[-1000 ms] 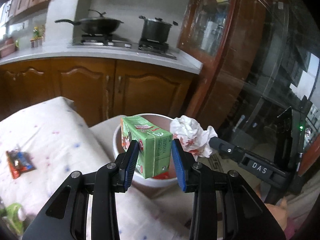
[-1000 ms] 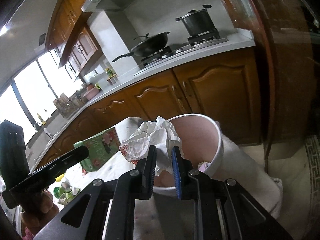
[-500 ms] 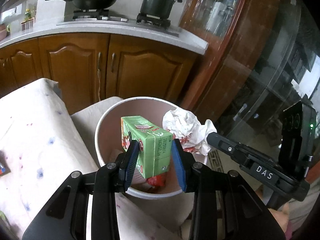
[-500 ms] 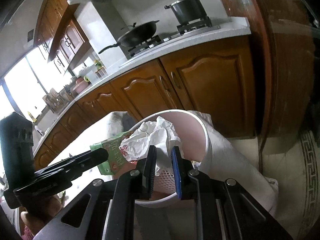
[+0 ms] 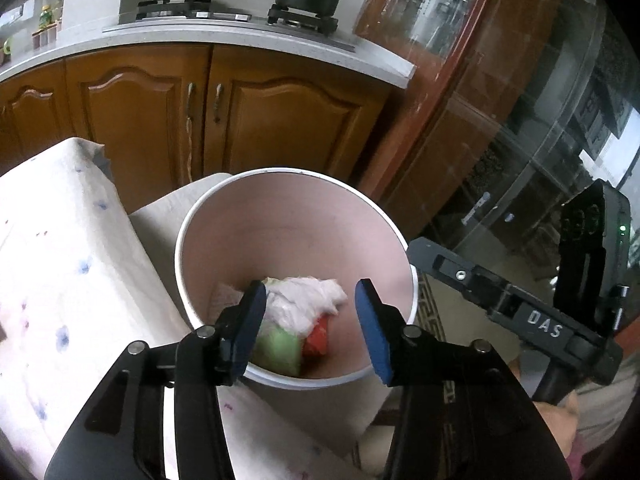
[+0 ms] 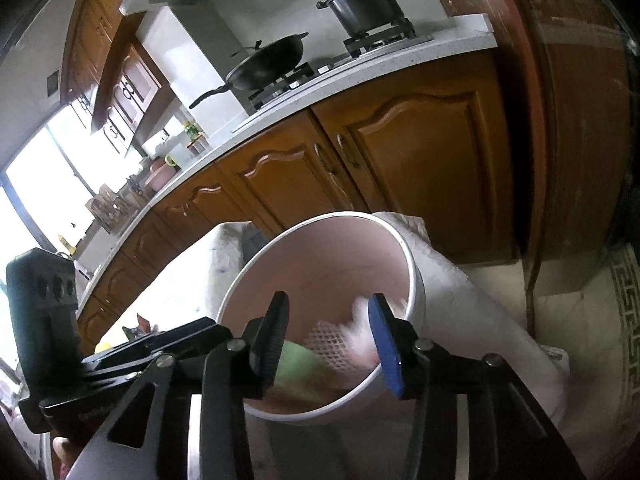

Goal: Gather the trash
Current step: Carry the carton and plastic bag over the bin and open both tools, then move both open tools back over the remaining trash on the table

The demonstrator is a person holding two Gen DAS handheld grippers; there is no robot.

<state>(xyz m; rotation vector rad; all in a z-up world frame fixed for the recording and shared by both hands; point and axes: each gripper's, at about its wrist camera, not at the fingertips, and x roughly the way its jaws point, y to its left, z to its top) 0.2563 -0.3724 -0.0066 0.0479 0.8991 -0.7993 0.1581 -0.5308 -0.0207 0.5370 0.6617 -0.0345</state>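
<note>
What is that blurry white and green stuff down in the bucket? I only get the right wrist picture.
Observer: The left wrist view is sharp. The white is a crumpled paper lying in the pink bucket.
Operator: And the green?
Observer: A green carton, partly covered by that paper, with something red beside it.
Operator: Is the other claw holding anything?
Observer: No. The left gripper hangs above the bucket with its jaws opening and nothing between them.
</note>
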